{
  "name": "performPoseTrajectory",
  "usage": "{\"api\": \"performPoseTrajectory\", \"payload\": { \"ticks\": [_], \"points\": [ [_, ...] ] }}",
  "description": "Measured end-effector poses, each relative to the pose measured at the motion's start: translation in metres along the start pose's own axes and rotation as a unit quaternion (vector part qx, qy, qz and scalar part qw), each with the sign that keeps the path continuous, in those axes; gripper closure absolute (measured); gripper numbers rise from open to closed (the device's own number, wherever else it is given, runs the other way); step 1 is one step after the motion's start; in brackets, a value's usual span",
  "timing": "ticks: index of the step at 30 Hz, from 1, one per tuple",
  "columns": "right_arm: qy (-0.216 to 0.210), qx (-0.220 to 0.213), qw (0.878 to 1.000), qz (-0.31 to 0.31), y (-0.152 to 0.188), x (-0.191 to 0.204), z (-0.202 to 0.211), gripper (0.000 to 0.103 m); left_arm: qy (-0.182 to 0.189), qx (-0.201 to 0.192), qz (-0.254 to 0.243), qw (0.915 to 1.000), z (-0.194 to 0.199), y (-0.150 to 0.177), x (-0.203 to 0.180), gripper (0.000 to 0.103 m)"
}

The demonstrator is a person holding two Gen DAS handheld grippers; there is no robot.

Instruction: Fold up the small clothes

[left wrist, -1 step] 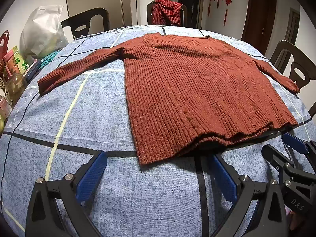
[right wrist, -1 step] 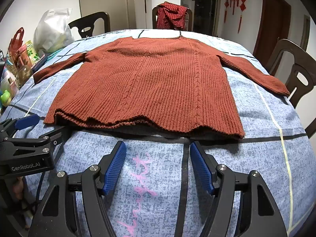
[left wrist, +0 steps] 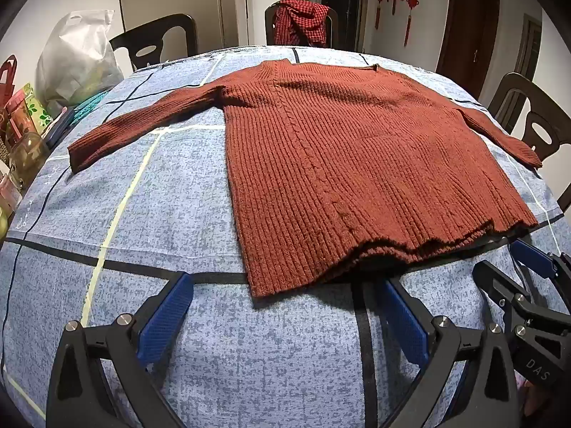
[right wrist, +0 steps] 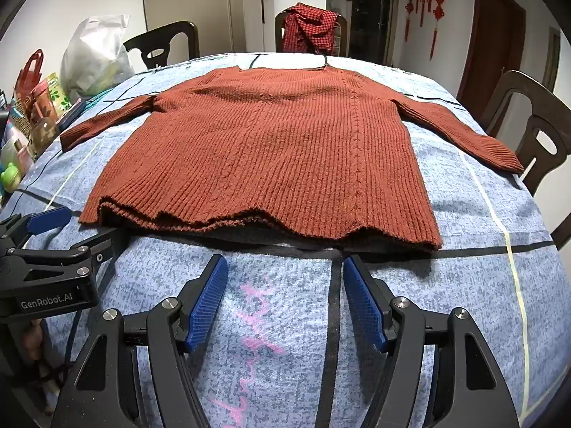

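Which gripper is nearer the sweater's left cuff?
Left. The left gripper sits before the hem's left corner, on the side of the left cuff; the right gripper sits before the hem further right.

Rust-red ribbed sweater (left wrist: 357, 164) on blue mottled, black-lined tablecloth (left wrist: 142, 221).

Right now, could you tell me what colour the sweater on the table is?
The sweater is rust red, a ribbed knit; the right wrist view shows it best.

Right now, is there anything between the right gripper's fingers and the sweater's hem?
No object: the right wrist view shows only bare tablecloth with a black stripe between the right gripper and the sweater.
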State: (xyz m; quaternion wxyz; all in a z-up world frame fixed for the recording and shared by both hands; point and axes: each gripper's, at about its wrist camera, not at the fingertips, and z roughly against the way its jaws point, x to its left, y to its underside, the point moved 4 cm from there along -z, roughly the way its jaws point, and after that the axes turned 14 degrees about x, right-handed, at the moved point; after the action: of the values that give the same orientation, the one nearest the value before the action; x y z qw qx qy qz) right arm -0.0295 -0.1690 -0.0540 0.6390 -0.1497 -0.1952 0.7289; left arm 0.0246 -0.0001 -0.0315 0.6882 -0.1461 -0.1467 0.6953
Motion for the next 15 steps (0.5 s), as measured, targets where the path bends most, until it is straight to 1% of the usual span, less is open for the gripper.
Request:
{"api": "performPoseTrajectory", "payload": {
  "ticks": [8, 15],
  "points": [
    [0.000, 0.000, 1.000, 0.000, 0.0001, 0.0000, 0.0000, 0.035, -0.002, -0.001, 0.004, 1.0000, 0.0003, 0.0005, -0.0015, 0.000],
    [-0.001, -0.001, 1.000, 0.000, 0.0001, -0.0001, 0.0000, 0.035, 0.001, -0.001, 0.004, 1.0000, 0.0031, 0.0091, -0.0007, 0.000]
  ]
}}
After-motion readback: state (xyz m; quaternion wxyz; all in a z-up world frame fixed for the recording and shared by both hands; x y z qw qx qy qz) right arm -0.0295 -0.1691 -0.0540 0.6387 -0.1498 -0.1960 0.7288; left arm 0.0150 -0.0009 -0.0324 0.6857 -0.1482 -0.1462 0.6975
